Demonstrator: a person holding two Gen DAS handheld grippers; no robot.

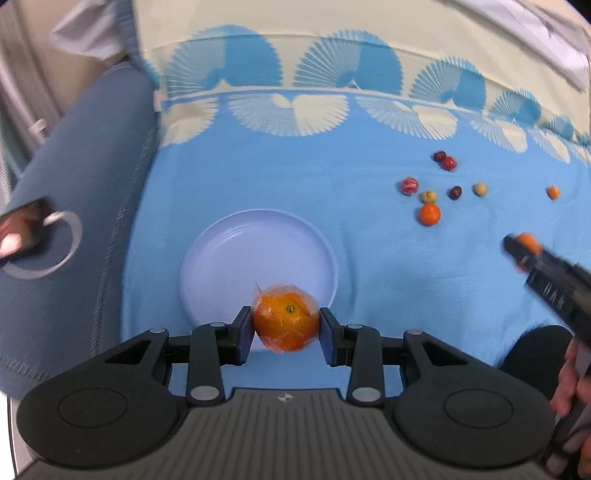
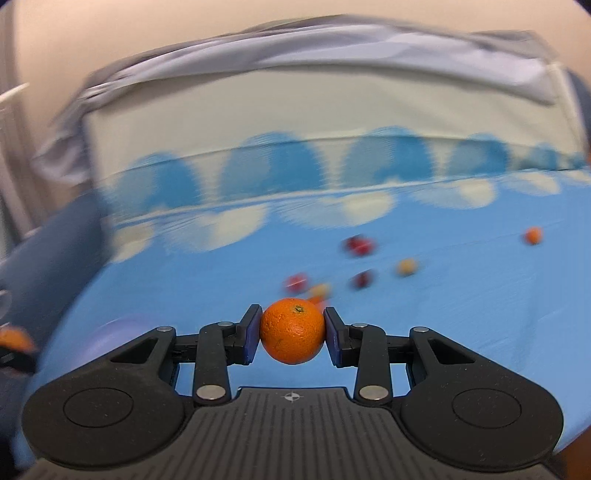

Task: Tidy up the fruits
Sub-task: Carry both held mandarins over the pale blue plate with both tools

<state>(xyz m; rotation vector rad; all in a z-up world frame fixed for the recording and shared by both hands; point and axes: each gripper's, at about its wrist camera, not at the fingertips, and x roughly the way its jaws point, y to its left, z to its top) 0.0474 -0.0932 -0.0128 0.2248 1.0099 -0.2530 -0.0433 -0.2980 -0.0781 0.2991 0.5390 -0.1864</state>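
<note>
A blue cloth (image 1: 369,240) with a border of pale and darker blue fan shapes covered the surface (it looked more like a bed than a desk, with a cream sheet (image 1: 332,22) and a rumpled grey cover (image 2: 295,59) behind). A dark blue cushion (image 1: 74,166) with a white ring printed on it lay at the left edge.

One pale lilac plate (image 1: 207,266) sat on the cloth, with nothing resting in it.

The left tongs (image 1: 286,326) were clamped on one orange wrapped in clear film (image 1: 286,323), held above the plate's near rim. The right tongs (image 2: 292,330) were clamped on one bare orange (image 2: 292,330), held above the cloth; in the left view they came in blurred from the right, a hand (image 1: 570,391) behind them.

Loose fruit lay well to the right of the plate: two oranges, a larger (image 1: 429,214) and a small one (image 1: 553,192) farther off; four small red or dark red fruits (image 1: 409,185); and two small yellowish ones (image 1: 480,189).
</note>
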